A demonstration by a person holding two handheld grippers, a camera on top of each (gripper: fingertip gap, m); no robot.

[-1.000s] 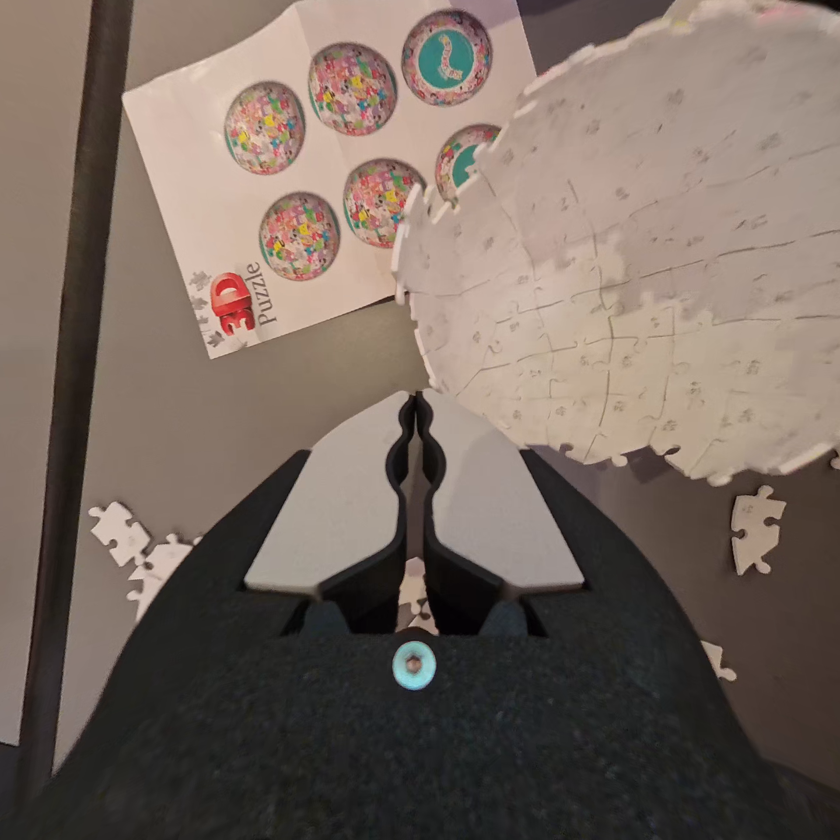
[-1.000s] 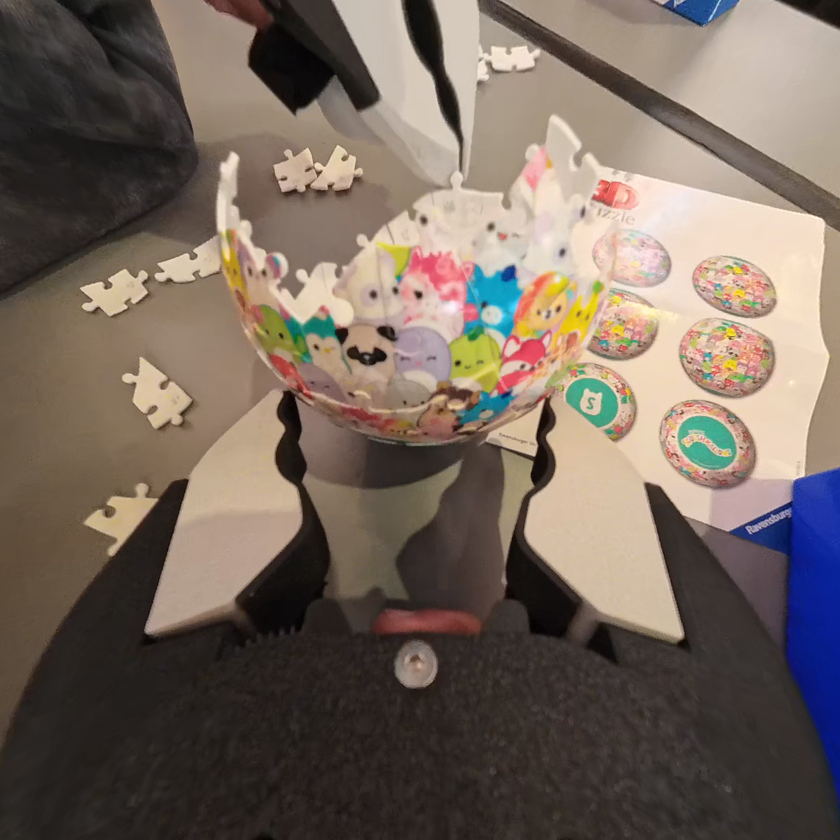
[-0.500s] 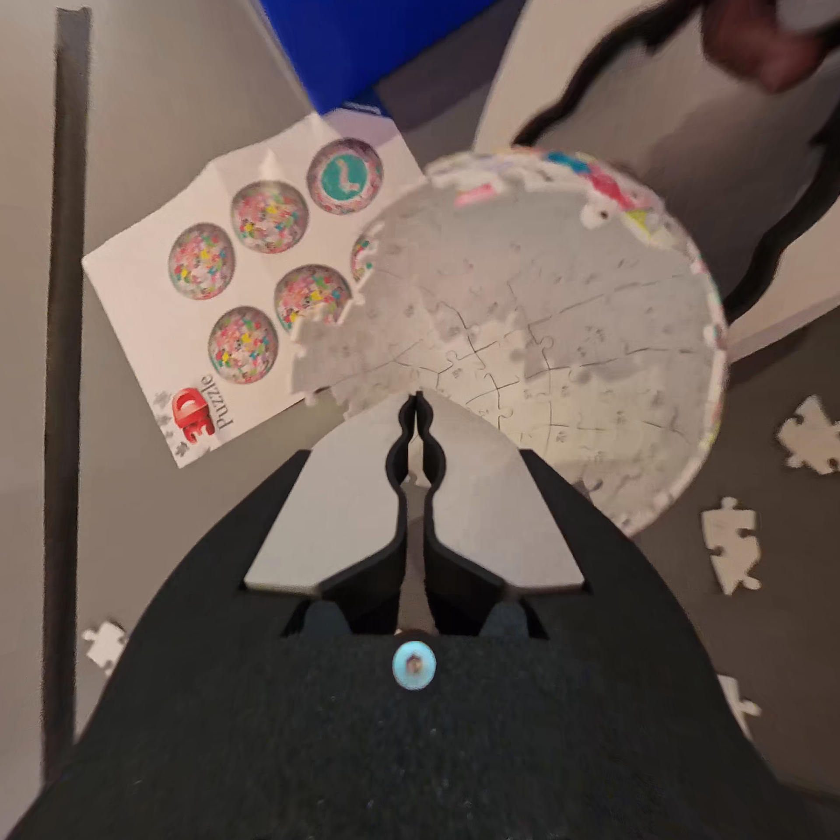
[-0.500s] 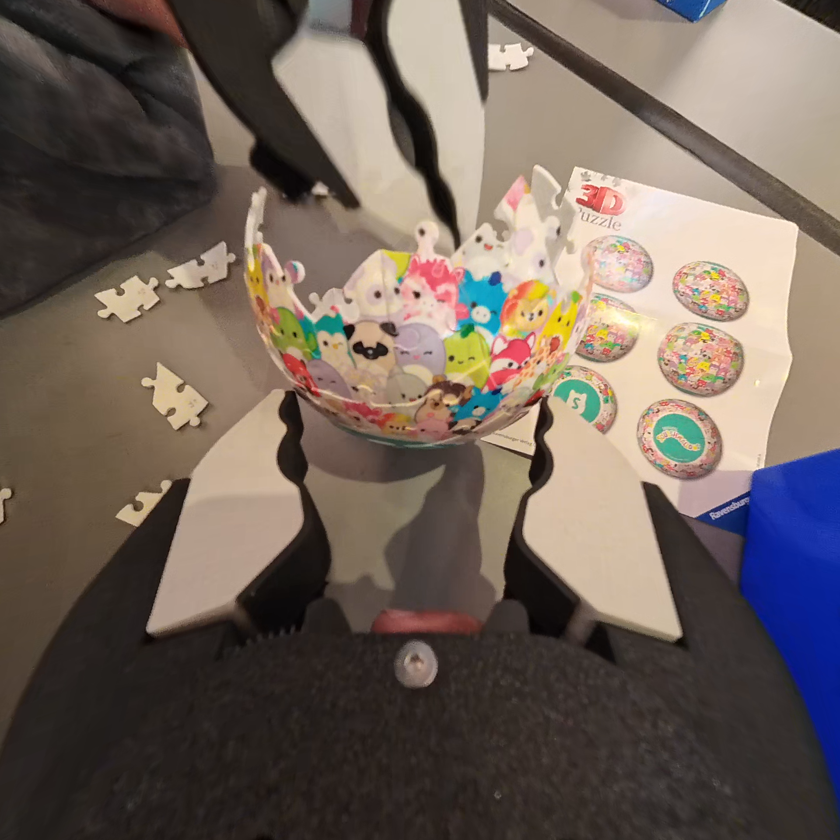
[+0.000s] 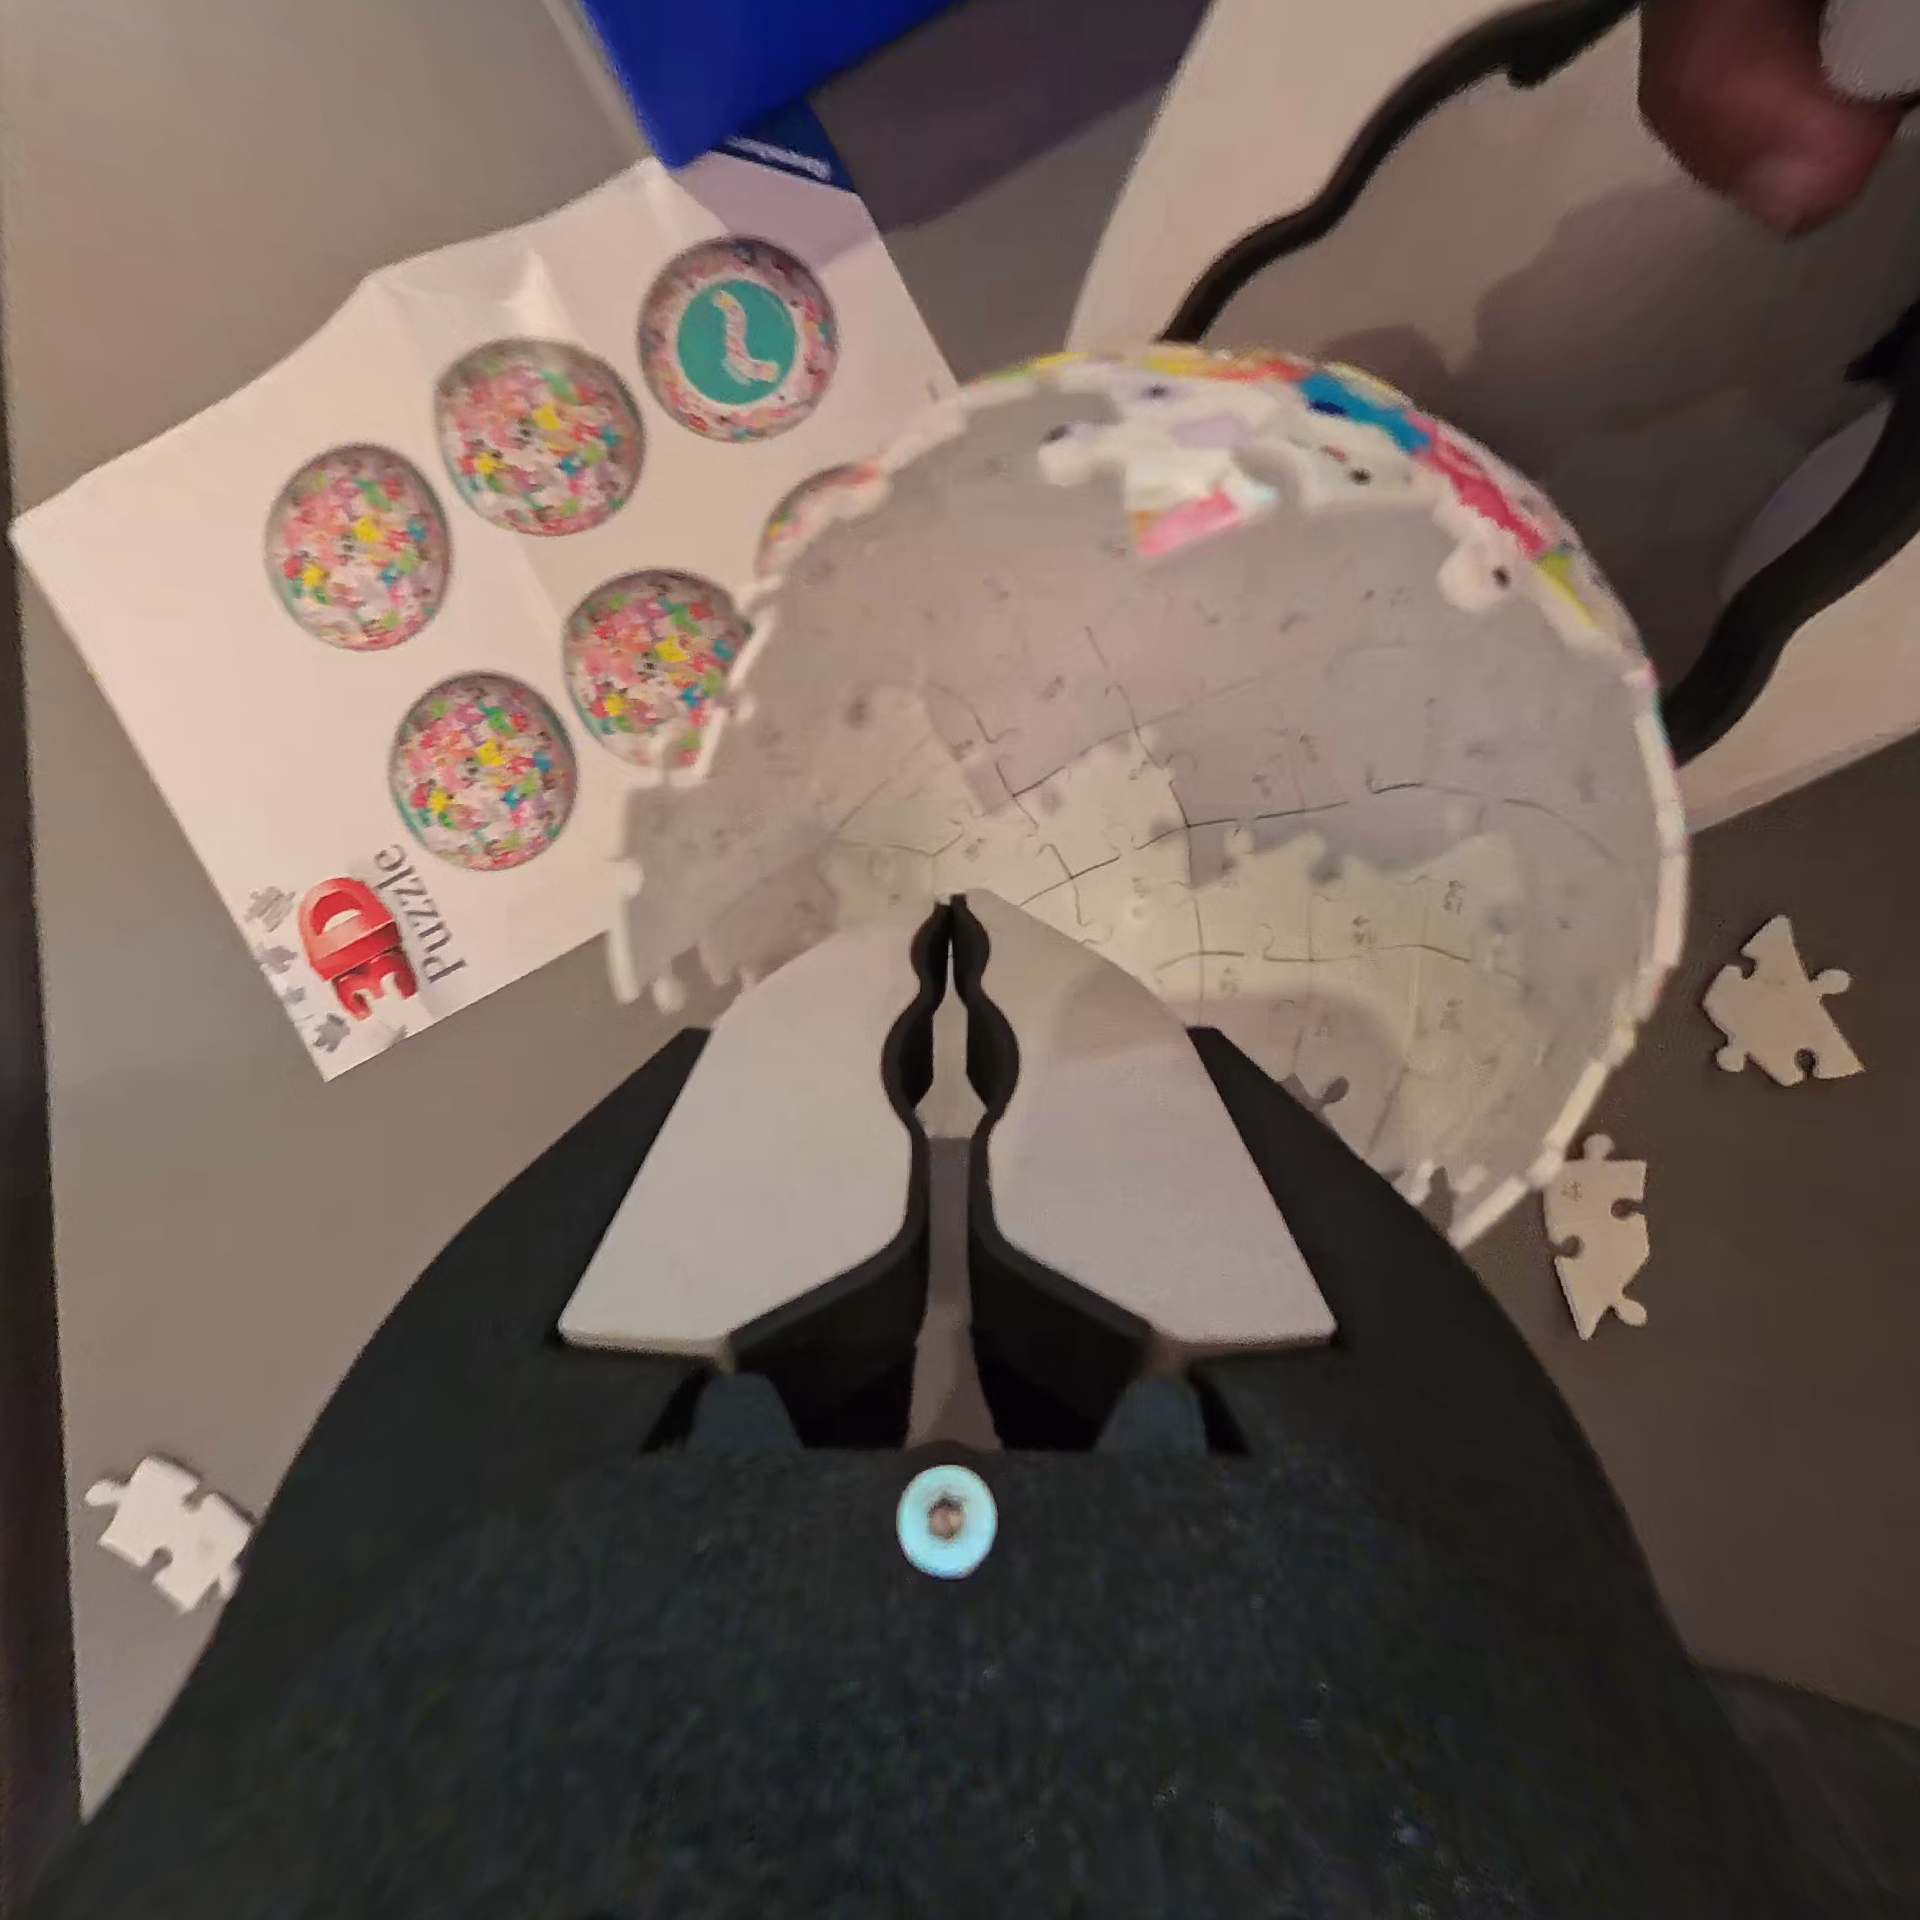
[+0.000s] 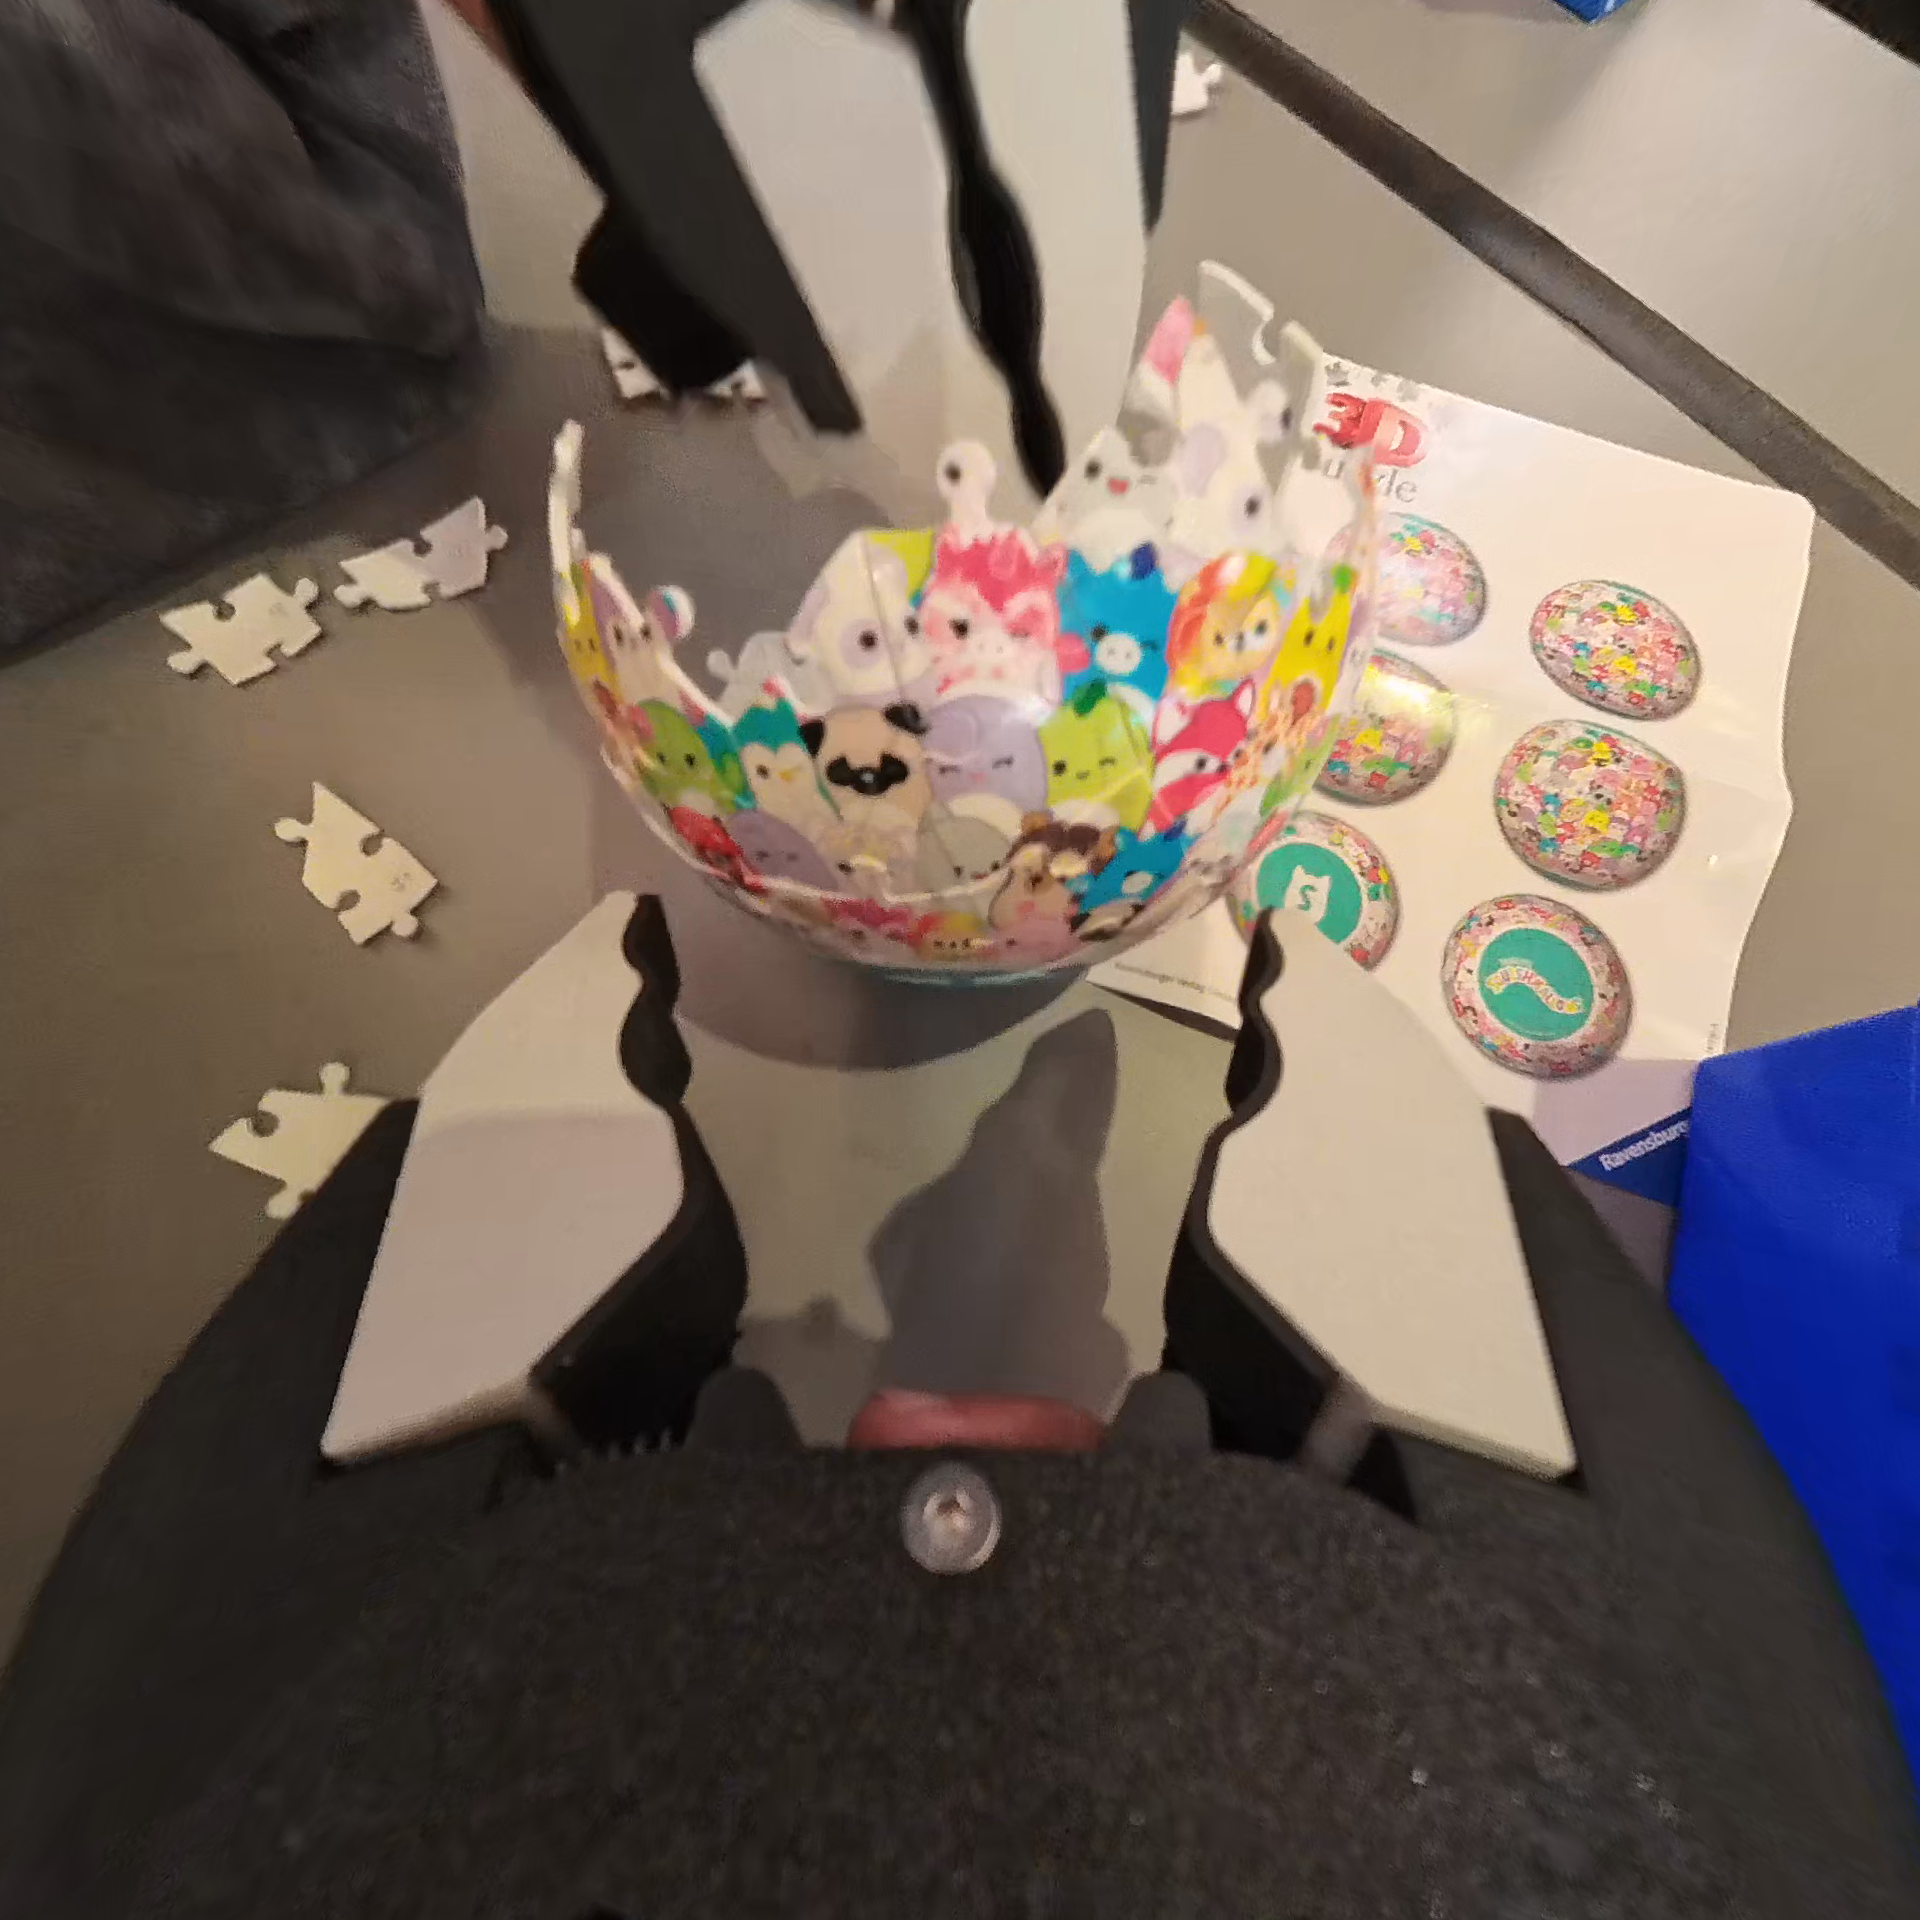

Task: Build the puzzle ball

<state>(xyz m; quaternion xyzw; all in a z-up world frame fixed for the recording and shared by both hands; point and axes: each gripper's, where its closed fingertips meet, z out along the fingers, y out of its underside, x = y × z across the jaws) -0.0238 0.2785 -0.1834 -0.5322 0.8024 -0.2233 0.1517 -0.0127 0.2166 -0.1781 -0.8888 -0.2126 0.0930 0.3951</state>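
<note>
Puzzle ball [image 6: 966,748] half-built, opening up, on table [image 6: 125,935].

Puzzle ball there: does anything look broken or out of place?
Not broken, just unfinished: the puzzle ball is an open half-shell with a jagged rim, and loose pieces lie scattered face-down on the table beside it.

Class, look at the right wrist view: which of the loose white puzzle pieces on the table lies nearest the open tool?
The loose piece at the lower left, partly hidden behind the right tool's left finger. The other pieces lie farther up the table.
</note>
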